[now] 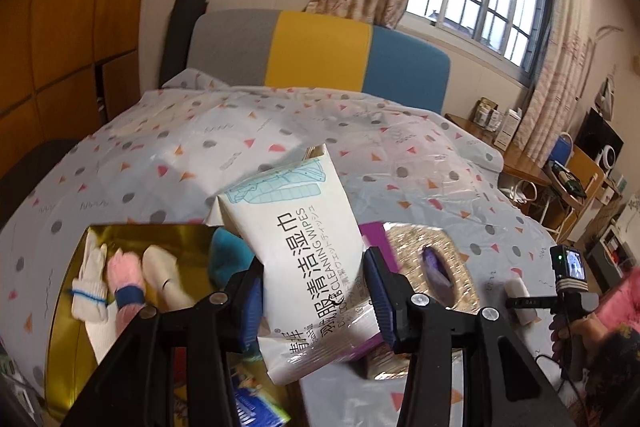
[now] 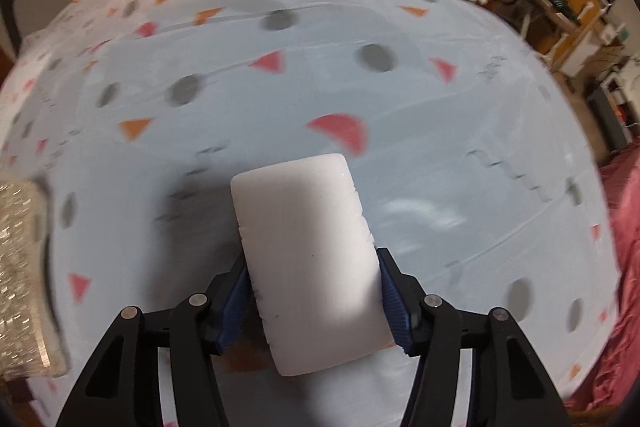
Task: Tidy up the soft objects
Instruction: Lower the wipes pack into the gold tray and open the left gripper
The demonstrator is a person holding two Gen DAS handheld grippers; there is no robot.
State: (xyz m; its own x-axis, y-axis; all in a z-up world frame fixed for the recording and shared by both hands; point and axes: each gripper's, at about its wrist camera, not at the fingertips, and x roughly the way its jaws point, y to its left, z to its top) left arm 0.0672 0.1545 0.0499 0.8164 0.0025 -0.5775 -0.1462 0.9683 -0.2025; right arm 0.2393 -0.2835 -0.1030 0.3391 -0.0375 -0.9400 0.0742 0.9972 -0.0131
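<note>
Left claw (image 1: 316, 301) grips the wipes pack (image 1: 296, 255) above the gold tray (image 1: 76, 347) holding gloves (image 1: 108, 279). Right claw (image 2: 312, 301) brackets the white sponge block (image 2: 308, 259) on the bed (image 2: 460, 187); contact uncertain. Risk: slick pack slips, lands outside tray.

Glossy plastic wipes pack (image 1: 296, 251) crinkling, mirror-shiny gold box (image 1: 132, 235), fuzzy knitted gloves (image 1: 108, 283) inside; the white foam block (image 2: 308, 259) looks matt, the bed's printed sheet (image 2: 400, 131) slick
</note>
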